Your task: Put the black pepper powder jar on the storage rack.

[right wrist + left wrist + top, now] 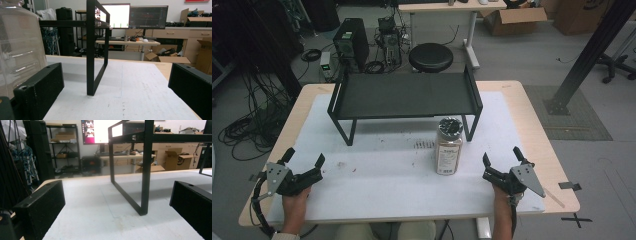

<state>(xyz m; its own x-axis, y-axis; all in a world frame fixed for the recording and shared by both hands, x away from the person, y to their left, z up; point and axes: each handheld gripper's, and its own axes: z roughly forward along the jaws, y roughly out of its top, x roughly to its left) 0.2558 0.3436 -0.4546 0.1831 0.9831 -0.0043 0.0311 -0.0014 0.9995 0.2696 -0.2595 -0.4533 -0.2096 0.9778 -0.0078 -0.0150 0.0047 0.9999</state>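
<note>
Lab or workshop, monitors (132, 17) on desks, tangled floor cables (247, 130), cardboard boxes (514, 20)

Bench (532, 125) covered by a white mat (382, 175), faintly stained. Beyond it on the floor: black round stool (430, 56), computer tower (351, 41), cable tangles (249, 131), open cardboard box (513, 20). Two lit monitors (132, 16) and a second desk (127, 42) are seen in the right gripper view; shelving (62, 147) is seen in the left gripper view.

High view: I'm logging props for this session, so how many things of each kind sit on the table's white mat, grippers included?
Black metal shelf rack: 1
Clear spice jar: 1
Grippers: 2, left gripper and right gripper
Total: 4
</note>
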